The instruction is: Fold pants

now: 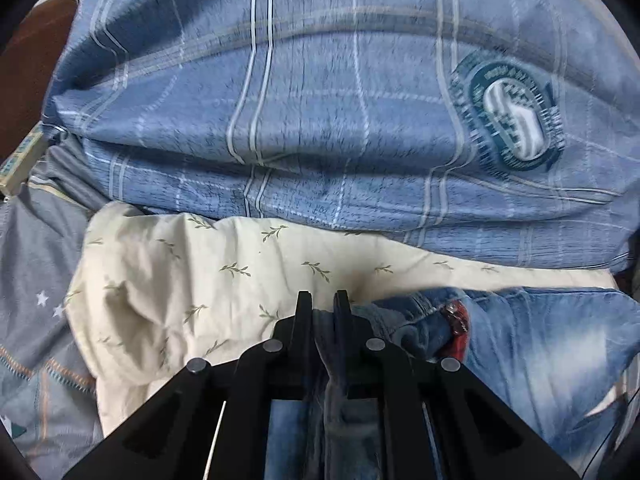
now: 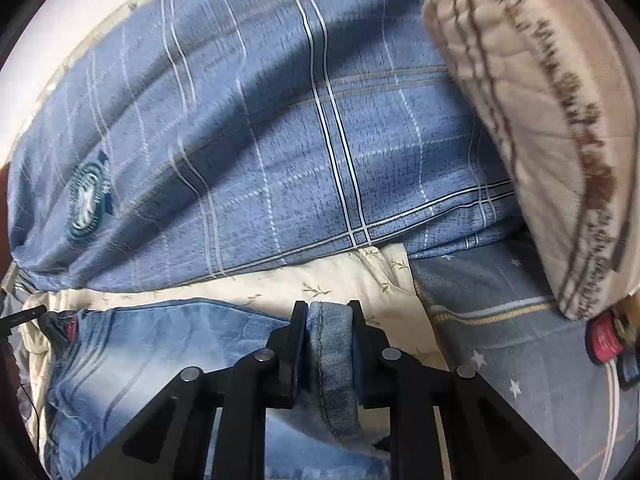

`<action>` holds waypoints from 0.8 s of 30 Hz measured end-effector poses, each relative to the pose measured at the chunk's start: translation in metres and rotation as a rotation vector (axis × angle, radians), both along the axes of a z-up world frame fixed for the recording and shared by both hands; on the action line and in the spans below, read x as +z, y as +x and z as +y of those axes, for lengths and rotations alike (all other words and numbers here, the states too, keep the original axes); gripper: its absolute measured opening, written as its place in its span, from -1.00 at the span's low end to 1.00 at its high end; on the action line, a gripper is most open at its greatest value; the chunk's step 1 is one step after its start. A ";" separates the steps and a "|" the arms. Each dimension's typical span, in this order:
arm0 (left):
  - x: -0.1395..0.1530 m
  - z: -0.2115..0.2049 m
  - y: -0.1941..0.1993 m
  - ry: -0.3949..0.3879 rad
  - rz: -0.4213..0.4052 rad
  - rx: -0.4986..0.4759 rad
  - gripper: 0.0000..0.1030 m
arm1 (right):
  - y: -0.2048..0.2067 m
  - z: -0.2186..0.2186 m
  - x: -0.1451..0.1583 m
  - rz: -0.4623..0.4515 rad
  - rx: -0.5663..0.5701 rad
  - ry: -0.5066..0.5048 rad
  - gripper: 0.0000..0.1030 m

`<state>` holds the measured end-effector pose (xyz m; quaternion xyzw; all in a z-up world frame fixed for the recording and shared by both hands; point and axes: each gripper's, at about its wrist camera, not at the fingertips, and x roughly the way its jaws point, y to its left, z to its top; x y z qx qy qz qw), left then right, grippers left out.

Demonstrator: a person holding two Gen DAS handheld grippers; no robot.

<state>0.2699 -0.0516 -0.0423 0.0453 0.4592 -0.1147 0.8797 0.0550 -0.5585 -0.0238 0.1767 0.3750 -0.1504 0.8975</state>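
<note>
The left gripper [image 1: 324, 308] points steeply down, its jaws clamped on a thin fold of jeans [image 1: 540, 344]. The right gripper [image 2: 327, 316] tilts down too, jaws pinching a thick hem.

Black two-finger left gripper [image 1: 323, 304] pinching a bunched fold of faded blue denim pants [image 1: 532, 344], cream leaf-print sheet [image 1: 240, 268] beneath, blue plaid quilt [image 1: 320, 120] beyond

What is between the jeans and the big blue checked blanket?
A cream sheet with little leaf sprigs lies between the jeans and the blue checked blanket. Both wrist views show it.
</note>
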 end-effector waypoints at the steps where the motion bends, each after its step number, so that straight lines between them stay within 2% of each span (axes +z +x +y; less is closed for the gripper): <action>1: 0.006 0.003 -0.006 -0.004 -0.011 -0.005 -0.79 | -0.007 0.002 0.004 -0.013 0.000 0.002 -0.62; 4: 0.026 0.005 -0.023 0.008 -0.043 -0.025 -0.79 | -0.018 0.005 0.012 -0.019 0.004 -0.016 -0.62; 8: 0.028 0.003 -0.029 0.034 -0.036 -0.007 -0.79 | -0.013 0.009 0.012 0.001 -0.001 -0.027 -0.62; 13: 0.045 0.010 -0.052 0.004 -0.084 -0.018 -0.79 | -0.027 0.015 0.020 -0.036 -0.003 -0.020 -0.62; 17: 0.067 0.024 -0.078 -0.060 -0.127 -0.020 -0.79 | -0.047 0.015 0.030 -0.073 -0.016 -0.013 -0.62; 24: 0.093 0.065 -0.140 -0.135 -0.177 -0.027 -0.79 | -0.108 0.021 0.037 -0.132 -0.043 0.029 -0.62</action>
